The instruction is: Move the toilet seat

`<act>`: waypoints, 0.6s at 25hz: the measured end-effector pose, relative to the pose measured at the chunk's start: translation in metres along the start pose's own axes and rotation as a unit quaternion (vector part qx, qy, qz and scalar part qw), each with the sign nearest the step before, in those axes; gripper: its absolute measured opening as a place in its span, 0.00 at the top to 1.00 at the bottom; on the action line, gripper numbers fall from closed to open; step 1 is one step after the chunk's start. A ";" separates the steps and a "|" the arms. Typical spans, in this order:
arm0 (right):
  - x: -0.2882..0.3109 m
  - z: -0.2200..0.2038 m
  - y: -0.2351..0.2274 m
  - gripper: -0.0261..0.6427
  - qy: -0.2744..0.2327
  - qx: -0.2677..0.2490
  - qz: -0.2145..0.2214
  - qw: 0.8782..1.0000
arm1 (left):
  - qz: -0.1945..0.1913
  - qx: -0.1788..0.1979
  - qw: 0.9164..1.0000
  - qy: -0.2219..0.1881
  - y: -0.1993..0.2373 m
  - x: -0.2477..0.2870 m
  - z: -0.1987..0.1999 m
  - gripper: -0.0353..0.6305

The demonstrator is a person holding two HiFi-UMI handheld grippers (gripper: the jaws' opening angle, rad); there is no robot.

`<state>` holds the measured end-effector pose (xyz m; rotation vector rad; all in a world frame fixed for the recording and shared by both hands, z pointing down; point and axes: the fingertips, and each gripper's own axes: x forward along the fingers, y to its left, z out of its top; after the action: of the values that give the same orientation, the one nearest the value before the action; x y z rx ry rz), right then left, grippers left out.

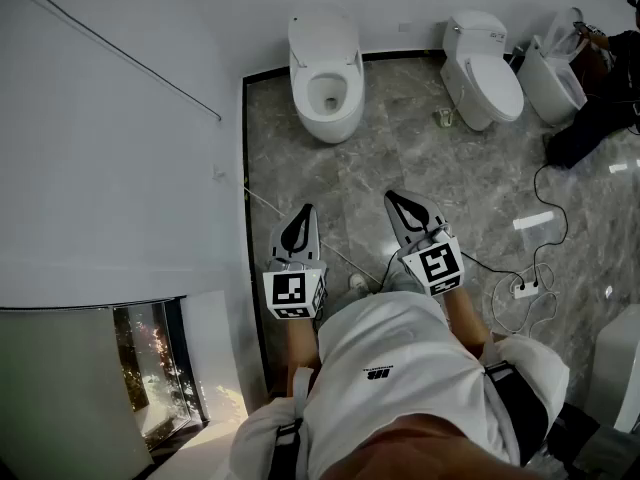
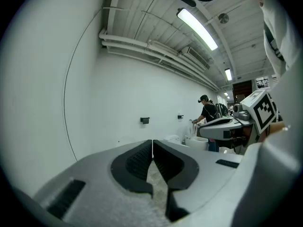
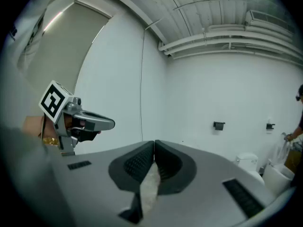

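A white toilet (image 1: 325, 78) stands against the far wall with its lid up and the bowl showing. From here I cannot tell the seat ring from the rim. Both grippers are held close to my body, well short of the toilet, pointing toward it. The left gripper (image 1: 300, 214) is shut with nothing between its jaws, and its own view shows the left gripper (image 2: 152, 144) tips pressed together. The right gripper (image 1: 401, 200) is likewise shut and empty, as the right gripper (image 3: 154, 144) view confirms. Each gripper shows in the other's view.
A second toilet (image 1: 486, 68) with its lid down stands to the right, and a third (image 1: 553, 73) beyond it, where a person in dark clothes (image 1: 600, 108) bends. Cables and a power strip (image 1: 525, 288) lie on the marble floor at right. A white wall (image 1: 120, 168) runs along the left.
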<state>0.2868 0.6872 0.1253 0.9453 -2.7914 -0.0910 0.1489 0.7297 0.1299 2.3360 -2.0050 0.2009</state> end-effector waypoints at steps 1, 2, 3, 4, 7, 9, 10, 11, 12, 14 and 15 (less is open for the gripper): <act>0.001 0.000 0.002 0.92 -0.001 0.002 0.000 1.000 | 0.000 0.001 1.000 -0.001 0.001 -0.001 0.000 0.90; 0.002 0.000 0.005 0.91 -0.002 0.003 0.000 1.000 | 0.000 0.002 1.000 -0.003 0.002 -0.002 0.000 0.90; 0.003 -0.001 0.007 0.91 -0.003 0.006 0.002 1.000 | 0.000 0.003 1.000 -0.003 0.003 -0.002 -0.001 0.90; 0.005 -0.002 0.009 0.91 -0.002 0.010 0.003 1.000 | -0.001 0.004 1.000 -0.003 0.004 -0.003 -0.002 0.90; 0.011 -0.005 0.017 0.91 0.001 0.015 0.004 1.000 | -0.001 0.002 1.000 0.000 0.011 -0.004 -0.006 0.90; 0.016 -0.002 0.020 0.91 -0.002 0.013 0.006 1.000 | 0.001 -0.001 1.000 0.001 0.017 -0.004 -0.008 0.90; 0.018 -0.001 0.021 0.91 -0.002 0.013 0.007 1.000 | 0.001 -0.002 1.000 0.001 0.019 -0.004 -0.008 0.90; 0.021 0.000 0.021 0.91 -0.003 0.012 0.008 1.000 | 0.002 -0.003 1.000 0.001 0.021 -0.003 -0.009 0.90; 0.024 0.001 0.020 0.91 -0.004 0.012 0.008 1.000 | 0.002 -0.003 1.000 0.002 0.024 -0.001 -0.009 0.90; 0.030 0.001 0.017 0.91 -0.005 0.010 0.007 1.000 | 0.002 -0.004 1.000 0.003 0.027 0.004 -0.011 0.90; 0.032 0.001 0.016 0.91 -0.004 0.009 0.006 1.000 | 0.001 -0.004 1.000 0.002 0.028 0.006 -0.011 0.90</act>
<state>0.2521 0.6801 0.1315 0.9329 -2.8099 -0.0676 0.1214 0.7204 0.1405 2.3253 -2.0031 0.1974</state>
